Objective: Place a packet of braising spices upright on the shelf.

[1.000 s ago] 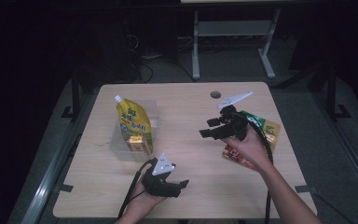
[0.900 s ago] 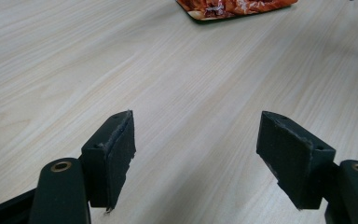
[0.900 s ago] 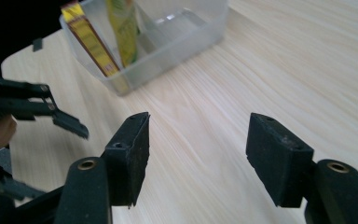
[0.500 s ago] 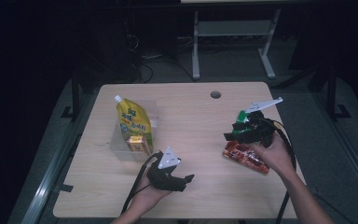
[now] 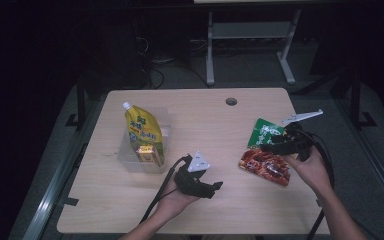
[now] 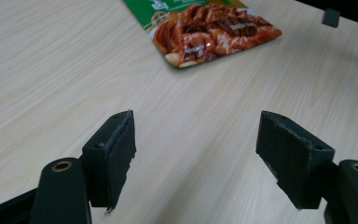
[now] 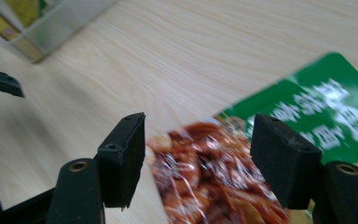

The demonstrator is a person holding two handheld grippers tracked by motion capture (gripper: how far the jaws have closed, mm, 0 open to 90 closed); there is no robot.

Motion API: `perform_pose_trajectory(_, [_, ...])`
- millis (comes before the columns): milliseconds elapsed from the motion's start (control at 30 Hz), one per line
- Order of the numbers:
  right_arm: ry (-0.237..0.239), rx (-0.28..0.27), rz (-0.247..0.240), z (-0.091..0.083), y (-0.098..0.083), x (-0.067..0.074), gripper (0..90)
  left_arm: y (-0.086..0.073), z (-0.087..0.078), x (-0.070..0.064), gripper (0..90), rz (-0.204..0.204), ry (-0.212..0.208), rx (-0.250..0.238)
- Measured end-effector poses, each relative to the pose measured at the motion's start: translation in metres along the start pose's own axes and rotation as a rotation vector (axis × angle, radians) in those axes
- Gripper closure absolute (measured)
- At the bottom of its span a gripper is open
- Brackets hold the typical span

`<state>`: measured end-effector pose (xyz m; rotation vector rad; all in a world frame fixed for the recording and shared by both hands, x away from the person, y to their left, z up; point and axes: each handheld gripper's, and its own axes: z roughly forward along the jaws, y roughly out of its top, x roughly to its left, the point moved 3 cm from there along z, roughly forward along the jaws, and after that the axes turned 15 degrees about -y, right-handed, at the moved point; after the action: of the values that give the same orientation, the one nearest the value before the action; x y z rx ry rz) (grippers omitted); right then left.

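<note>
A: What is seen in the high view?

B: A clear bin (image 5: 130, 161) is seen left of centre on the counter (image 5: 215, 130), with a yellow pouch (image 5: 141, 129) and a small carton (image 5: 147, 155) already in it. At the right, a green-and-red food packet (image 5: 265, 159) lies flat on the counter. The right hand-held gripper (image 5: 270, 147) is held just over it; the left hand-held gripper (image 5: 215, 187) is placed at lower centre, well apart from the bin.

A: And the left gripper view?

B: The left hand-held gripper (image 6: 196, 140) is shown wide, with nothing between its jaws. The food packet (image 6: 214, 29) is seen at the top, near but not reached.

A: The right gripper view?

B: The right hand-held gripper's (image 7: 198, 156) jaws have just been opening and are spread wide above the food packet (image 7: 242, 182), its pads not pressed on it. The bin (image 7: 51, 28) is at upper left.

A: How far along is the work judged to be?

B: Two things are judged packed; the packet is left to be picked up and binned.
</note>
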<state>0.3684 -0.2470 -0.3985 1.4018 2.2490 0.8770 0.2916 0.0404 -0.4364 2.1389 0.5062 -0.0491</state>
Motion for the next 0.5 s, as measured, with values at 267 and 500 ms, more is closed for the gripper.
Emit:
perform_pose_trajectory(267, [-0.077, 0.037, 0.091, 0.006, -0.019, -0.032, 33.8, 0.014, 0.026, 0.003, 30.0, 0.007, -0.015, 0.010])
perform_pose_trajectory(500, [-0.145, 0.059, 0.177, 0.010, -0.030, -0.061, 32.7, 0.029, 0.050, 0.007, 35.6, 0.034, -0.028, 0.027])
